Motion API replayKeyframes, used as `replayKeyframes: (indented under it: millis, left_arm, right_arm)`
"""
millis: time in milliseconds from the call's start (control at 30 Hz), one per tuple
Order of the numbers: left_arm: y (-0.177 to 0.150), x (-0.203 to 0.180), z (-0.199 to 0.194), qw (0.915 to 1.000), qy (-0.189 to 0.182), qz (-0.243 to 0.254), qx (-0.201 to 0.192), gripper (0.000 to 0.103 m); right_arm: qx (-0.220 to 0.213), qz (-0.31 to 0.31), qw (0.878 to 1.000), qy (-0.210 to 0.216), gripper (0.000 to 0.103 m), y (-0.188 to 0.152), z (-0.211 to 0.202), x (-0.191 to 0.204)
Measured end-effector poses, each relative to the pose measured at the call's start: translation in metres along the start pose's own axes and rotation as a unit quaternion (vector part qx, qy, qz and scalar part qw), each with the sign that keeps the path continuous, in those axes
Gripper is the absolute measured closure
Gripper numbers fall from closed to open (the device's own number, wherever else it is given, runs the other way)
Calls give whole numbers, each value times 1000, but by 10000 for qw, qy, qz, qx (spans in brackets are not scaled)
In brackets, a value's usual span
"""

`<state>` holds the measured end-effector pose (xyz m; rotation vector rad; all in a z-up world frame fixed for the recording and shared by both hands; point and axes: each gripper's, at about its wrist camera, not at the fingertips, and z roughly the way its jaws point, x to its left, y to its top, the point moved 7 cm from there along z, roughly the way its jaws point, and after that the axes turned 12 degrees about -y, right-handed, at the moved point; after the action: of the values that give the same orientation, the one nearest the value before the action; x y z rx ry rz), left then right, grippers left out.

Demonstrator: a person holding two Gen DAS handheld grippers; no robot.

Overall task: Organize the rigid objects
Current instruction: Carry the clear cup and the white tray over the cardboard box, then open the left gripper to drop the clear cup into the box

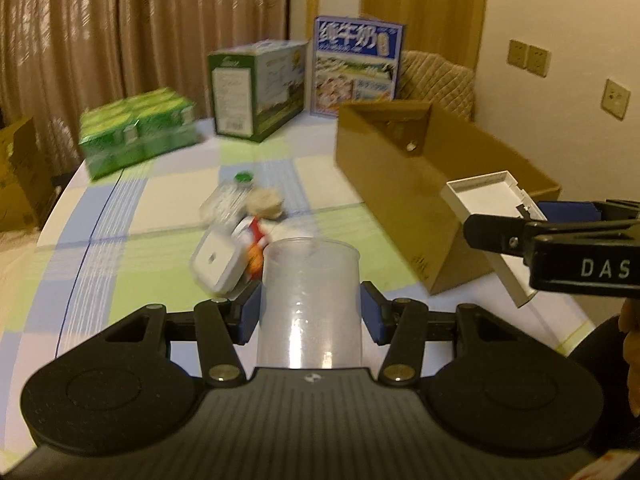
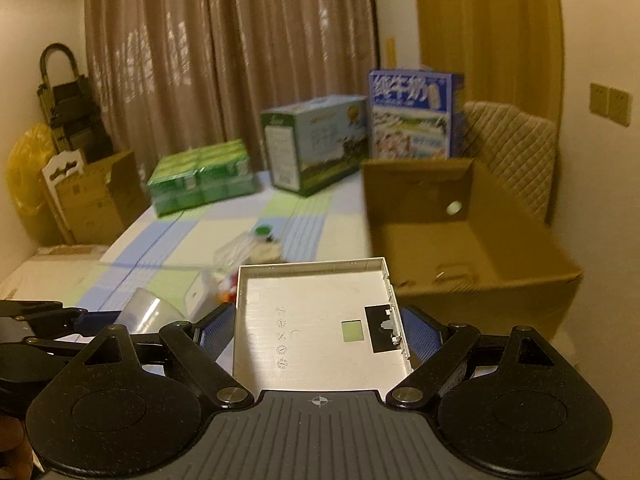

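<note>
Checked tablecloth point(image 1: 168, 216) under clear cup point(image 1: 310, 304), flat white tray point(image 2: 316, 320).

Right gripper point(image 2: 318, 330) clamps white tray point(image 2: 316, 316) (hollow up) near cardboard box point(image 2: 472, 276).

A lived-in home room. Ahead of the grippers, a table point(image 1: 120, 216) in a checked cloth carries milk cartons point(image 2: 412, 114) and drink packs point(image 1: 136, 134). Beyond: drawn curtains point(image 2: 224, 56), a quilted chair point(image 2: 516, 148), wall sockets point(image 1: 528, 58).

open-topped cardboard box point(image 2: 472, 240) unobstructed from above, small clutter pile point(image 1: 240, 232) mid-table, cartons point(image 1: 256, 88) lining far edge
</note>
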<state>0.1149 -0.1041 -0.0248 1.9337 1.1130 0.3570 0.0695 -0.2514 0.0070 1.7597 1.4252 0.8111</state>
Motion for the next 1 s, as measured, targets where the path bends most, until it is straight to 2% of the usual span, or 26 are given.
replayKeyframes:
  millis: [200,467,700,1000]
  left_arm:
    - [42,-38,18,9992,-278,253,-145,56]
    - [91,-85,65,9963,-622,579,-162,56]
    - [114,-110,112,9936,-794,801,-32,56]
    - [123,-116,156,9918,-881,909,182,56]
  right_arm:
    - [-180,200,9990,-351,18,35,0,-58]
    - [-61,597,9956,-720,18,63,29,-140]
    - [186,827,9941,-671,18,63,61,-173]
    - [397,1118,9908,-656,18,63,94,-196]
